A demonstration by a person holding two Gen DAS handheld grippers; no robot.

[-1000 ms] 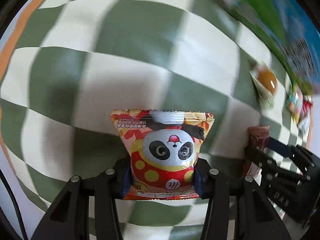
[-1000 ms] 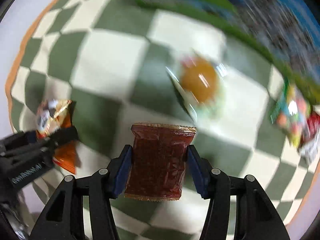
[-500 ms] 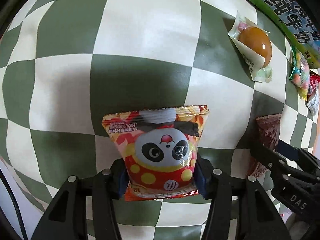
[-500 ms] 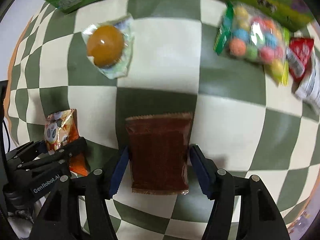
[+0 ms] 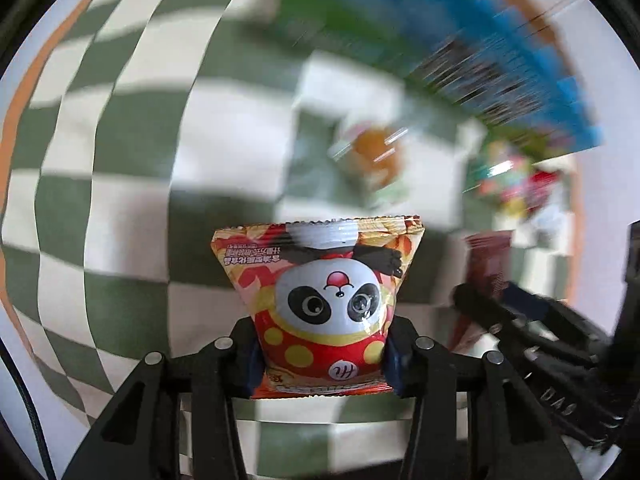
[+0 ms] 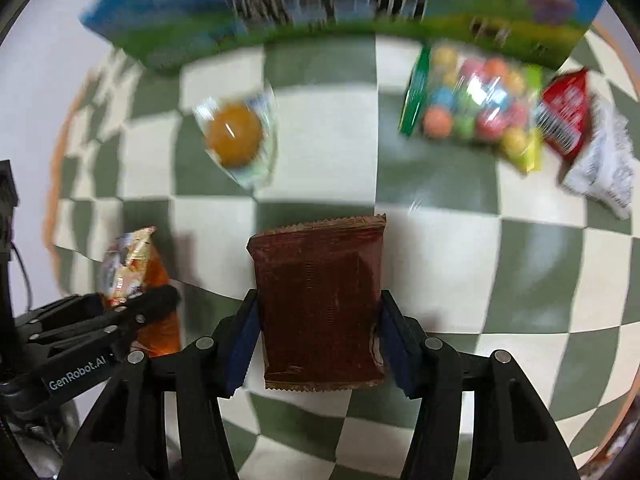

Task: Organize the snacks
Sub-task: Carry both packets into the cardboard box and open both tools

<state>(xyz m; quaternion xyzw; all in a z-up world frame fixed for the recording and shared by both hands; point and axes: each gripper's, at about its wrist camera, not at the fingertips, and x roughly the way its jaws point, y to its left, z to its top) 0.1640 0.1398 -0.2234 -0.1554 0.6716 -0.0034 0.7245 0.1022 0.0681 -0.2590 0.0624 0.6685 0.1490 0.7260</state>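
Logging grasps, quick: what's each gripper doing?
Left gripper: shut on the panda snack packet.
Right gripper: shut on the brown snack packet.

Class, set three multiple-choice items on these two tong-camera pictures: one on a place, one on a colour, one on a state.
1. Where does the bag of coloured candy balls lie?
A. on the checked cloth
B. in the left tongs
C. under the brown packet

2. What colour is the packet in the right tongs?
A. blue
B. brown
C. white

3. How are the left tongs?
A. wide open, holding nothing
B. shut on the panda packet
C. out of view

Key: 1 A, it rests on the cloth near the box. 2 B, its wrapper is dark brown. 3 B, both pads press the packet's sides.
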